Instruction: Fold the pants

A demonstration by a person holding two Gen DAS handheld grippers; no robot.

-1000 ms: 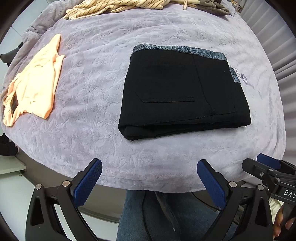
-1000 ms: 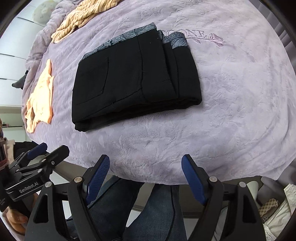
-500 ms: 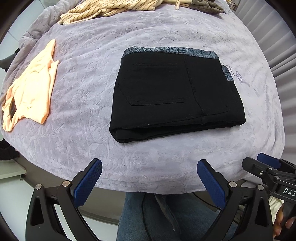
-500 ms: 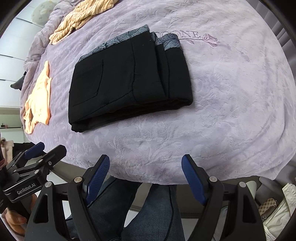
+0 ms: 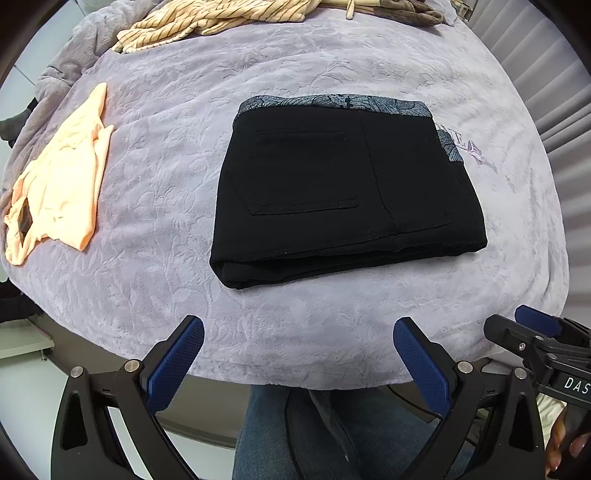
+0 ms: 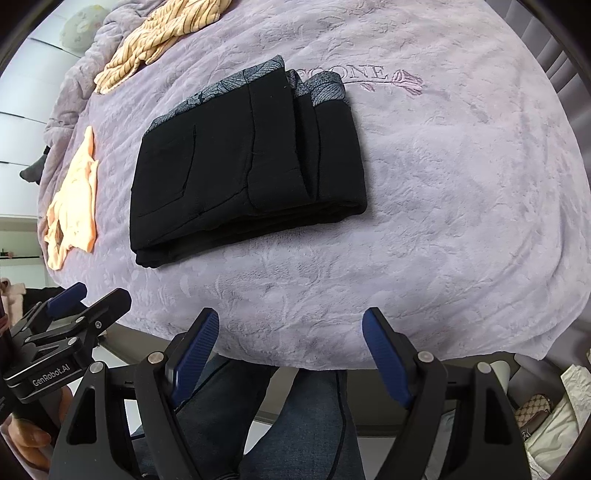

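The black pants lie folded into a compact rectangle on the lilac blanket, grey patterned waistband at the far edge, a back pocket facing up. They also show in the right wrist view. My left gripper is open and empty, held over the blanket's near edge, well short of the pants. My right gripper is open and empty, also back at the near edge. Each gripper shows at the side of the other's view.
An orange garment lies at the left of the blanket. A striped beige garment lies at the far edge. The blanket's near edge drops off, with a person's jeans below. Bags sit at the lower right.
Both grippers have drawn back and up from the blanket a little; the folded pants sit slightly farther away in both views. The pants have not moved.
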